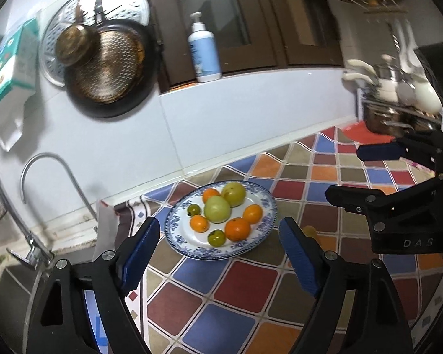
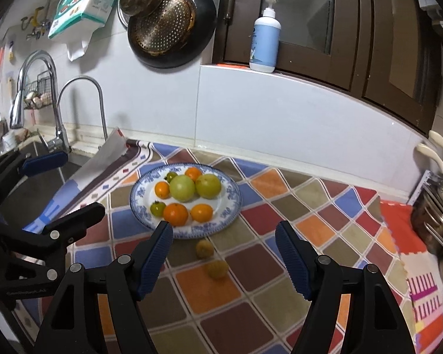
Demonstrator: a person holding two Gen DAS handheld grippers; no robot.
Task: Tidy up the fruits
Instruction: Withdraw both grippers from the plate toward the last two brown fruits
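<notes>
Left gripper (image 1: 218,250): jaws apart, empty. Plate (image 2: 233,203): holds eight fruits. Two yellow fruits (image 2: 204,248) lie on the cloth (image 2: 251,289) just beside it. Right gripper (image 2: 224,255): jaws apart, empty, nearest them. Judged step: collecting strays. Next: descend, close on one.

Left tool (image 1: 218,256): matte black plastic linkage arms with triangular cut-outs, joined by round silver screws, ending in two fingers (image 1: 141,253) faced with ribbed dark-blue pads. Right tool (image 2: 224,261): identical build, black arms, silver pivot screws, ribbed blue pads. Pale letters "DAS" mark the right tool's housing, seen at three o'clock in the left wrist view.
</notes>
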